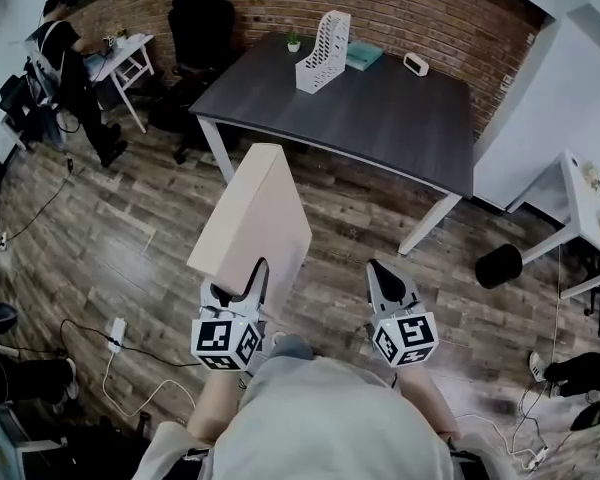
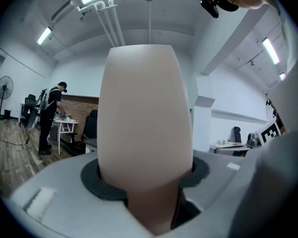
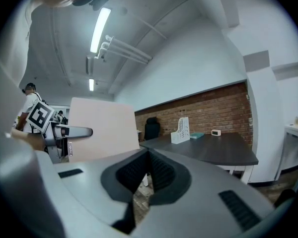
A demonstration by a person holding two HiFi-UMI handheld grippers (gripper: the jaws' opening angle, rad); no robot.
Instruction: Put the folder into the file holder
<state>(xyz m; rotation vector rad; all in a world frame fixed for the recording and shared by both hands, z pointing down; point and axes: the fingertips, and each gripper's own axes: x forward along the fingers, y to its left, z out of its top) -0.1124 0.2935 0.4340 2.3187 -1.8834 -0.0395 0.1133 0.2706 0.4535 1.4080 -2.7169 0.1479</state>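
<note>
Folder [image 1: 252, 218]: pinching it at its near lower edge with the left gripper [image 1: 238, 283], jaws spread wide around the thick beige body and pressing on both broad faces. Holding it upright, standing up out of the jaws, over the wooden floor [image 1: 130, 258] on the near side of the dark table [image 1: 380, 128] and well apart from it. Filling most of the left gripper view with its pale face.

Holding the right gripper [image 1: 380, 273] just to the right of the folder, jaws pressed together with nothing between them, pointing toward the table.

Facing the white perforated file holder [image 1: 323, 53], standing upright on the far left part of the tabletop, near the brick wall [image 1: 430, 8]. Seeing a teal book [image 1: 363, 56] lying just right of the file holder, a small potted plant [image 1: 293, 43] just left of it, and a small white clock-like item [image 1: 416, 64] farther right.

Also taking in a black office chair [image 1: 200, 18] beyond the table's far left corner, a person [image 1: 65, 58] standing at a white desk [image 1: 130, 53] at the far left, and a black round bin [image 1: 498, 265] on the floor at the right.
</note>
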